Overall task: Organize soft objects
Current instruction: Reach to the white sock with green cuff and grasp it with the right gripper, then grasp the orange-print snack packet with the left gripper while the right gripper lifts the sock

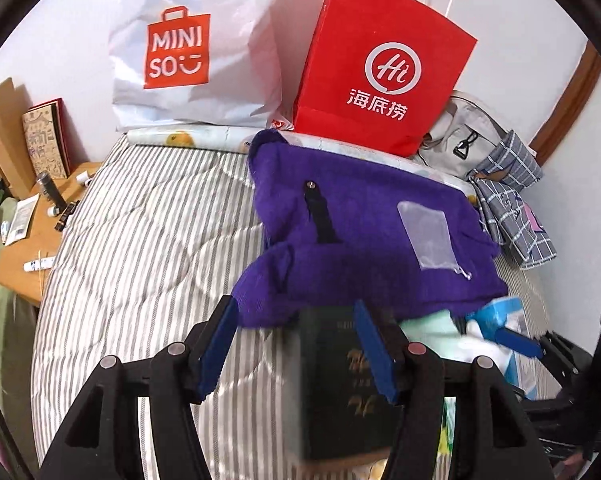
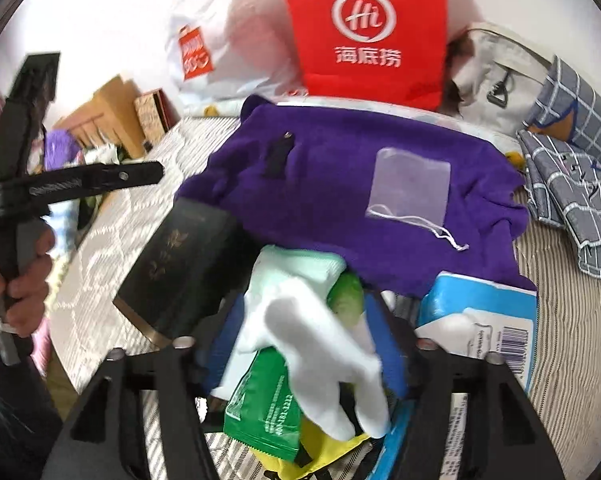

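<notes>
A purple cloth lies on the striped bed, also in the right wrist view; a small mesh drawstring pouch and a black strap rest on it. My left gripper is open, its blue pads either side of a dark book at the cloth's near edge. My right gripper has its jaws around a white glove above a green packet; the glove hides the grip. The dark book lies to its left.
A red paper bag and a white MINISO bag stand against the wall. A grey bag and checked cloth lie at right. A blue box sits by the right gripper. A cluttered wooden stand is at left.
</notes>
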Demonstrator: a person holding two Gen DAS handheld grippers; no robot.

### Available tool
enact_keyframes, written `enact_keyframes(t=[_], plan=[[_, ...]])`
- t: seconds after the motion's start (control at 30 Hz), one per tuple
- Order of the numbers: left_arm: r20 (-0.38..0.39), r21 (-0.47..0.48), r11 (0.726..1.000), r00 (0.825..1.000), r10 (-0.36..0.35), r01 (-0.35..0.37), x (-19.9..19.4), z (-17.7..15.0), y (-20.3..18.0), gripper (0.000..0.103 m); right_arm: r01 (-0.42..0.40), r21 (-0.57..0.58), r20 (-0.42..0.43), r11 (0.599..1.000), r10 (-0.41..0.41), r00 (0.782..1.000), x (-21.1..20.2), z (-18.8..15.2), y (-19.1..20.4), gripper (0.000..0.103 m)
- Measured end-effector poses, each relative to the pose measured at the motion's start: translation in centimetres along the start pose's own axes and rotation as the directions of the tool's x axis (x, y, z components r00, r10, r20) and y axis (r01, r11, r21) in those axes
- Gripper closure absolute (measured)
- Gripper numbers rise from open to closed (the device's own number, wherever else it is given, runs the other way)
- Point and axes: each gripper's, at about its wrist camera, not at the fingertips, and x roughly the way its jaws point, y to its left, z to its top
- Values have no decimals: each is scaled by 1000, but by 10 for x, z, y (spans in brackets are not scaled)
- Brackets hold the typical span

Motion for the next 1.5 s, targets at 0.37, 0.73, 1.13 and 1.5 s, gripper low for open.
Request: enact_keyframes(t=[0.37, 0.73, 1.13, 1.5], plan=[[14, 10, 1000, 1000, 13, -13, -22, -37, 7, 44, 70, -8, 49, 998, -69, 996, -9, -3, 6, 86], [-19, 13, 999, 999, -45, 45, -30, -80, -5, 44, -3, 145, 199, 989, -26, 980, -87, -30, -5, 86], [-120, -22, 985, 978, -173, 172, -8, -145, -40, 43, 8, 174, 189, 985, -41, 981, -121, -112, -9, 86], [-153, 20, 984, 973, -172, 177, 26, -154, -72, 30, 29, 166, 137, 986, -52, 989, -114, -169, -26, 86]])
